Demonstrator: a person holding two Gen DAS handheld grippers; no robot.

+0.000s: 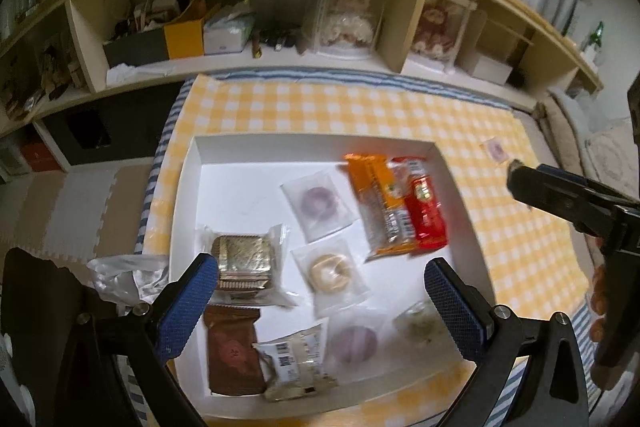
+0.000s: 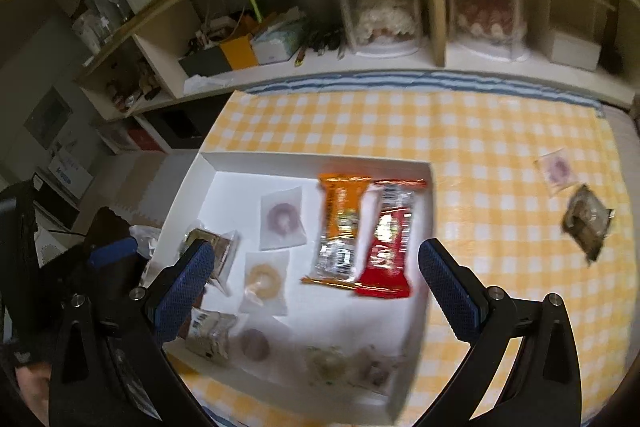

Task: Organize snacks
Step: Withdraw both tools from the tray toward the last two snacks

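A white tray (image 1: 192, 187) lies on the yellow checked cloth (image 1: 320, 107) and holds several snacks. Among them are an orange packet (image 1: 376, 203), a red packet (image 1: 424, 207), a purple doughnut packet (image 1: 320, 203), a beige doughnut packet (image 1: 330, 273) and a gold-wrapped cake (image 1: 244, 263). My left gripper (image 1: 322, 303) hovers open over the tray's near half, holding nothing. My right gripper (image 2: 316, 275) is open and empty above the tray (image 2: 208, 167) and its red packet (image 2: 386, 247). Outside the tray, on the cloth to the right, lie a purple doughnut packet (image 2: 558, 169) and a dark wrapped snack (image 2: 588, 223).
A low wooden shelf unit (image 1: 404, 19) runs behind the cloth, with boxes and two cased dolls in it. A crumpled clear plastic bag (image 1: 124, 271) sits left of the tray. Foam floor mats (image 1: 80, 203) lie to the left, cushions (image 1: 608, 155) at the right.
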